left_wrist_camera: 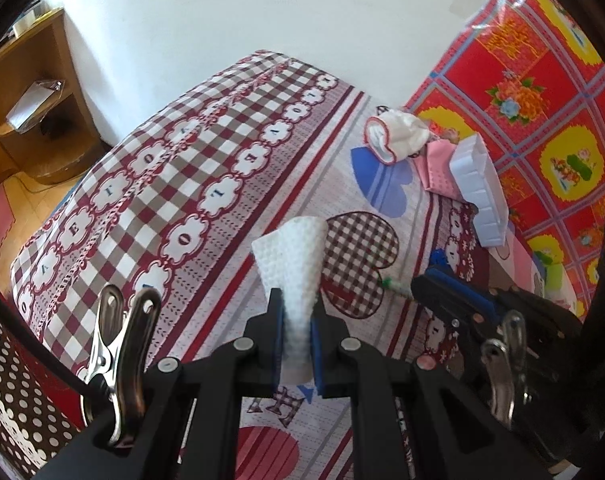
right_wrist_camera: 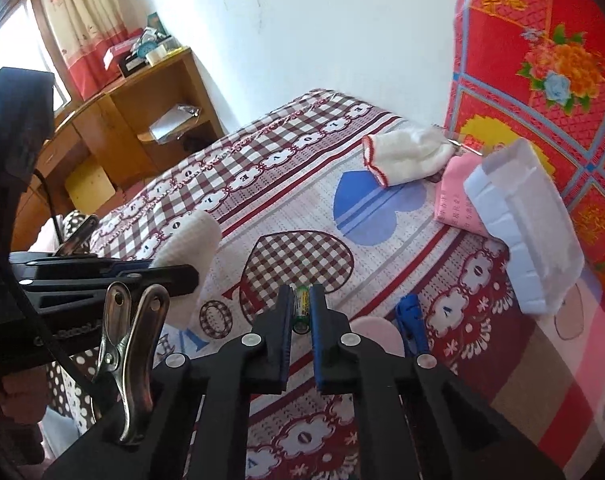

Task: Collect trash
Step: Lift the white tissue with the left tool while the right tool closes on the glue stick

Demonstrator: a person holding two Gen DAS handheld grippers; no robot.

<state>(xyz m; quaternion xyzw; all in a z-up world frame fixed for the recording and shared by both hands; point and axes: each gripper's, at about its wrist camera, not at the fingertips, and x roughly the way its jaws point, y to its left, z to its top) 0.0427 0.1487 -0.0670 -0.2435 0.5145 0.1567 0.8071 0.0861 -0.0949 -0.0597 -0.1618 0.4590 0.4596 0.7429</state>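
Left of the checked heart point(right_wrist_camera: 298, 262) printed on the bedsheet point(right_wrist_camera: 382, 216), the left gripper point(left_wrist_camera: 296, 316) is clamped on a folded white paper towel point(left_wrist_camera: 294, 264), which stands up from between its pads. At the heart's lower edge the right gripper point(right_wrist_camera: 301, 304) has its pads pressed on a small green battery point(right_wrist_camera: 301, 308). Beyond the heart, to the right, lie a white sock point(right_wrist_camera: 406, 152), a pink booklet point(right_wrist_camera: 456, 196) and a white plastic tray point(right_wrist_camera: 526, 220), the tray leaning on the booklet.
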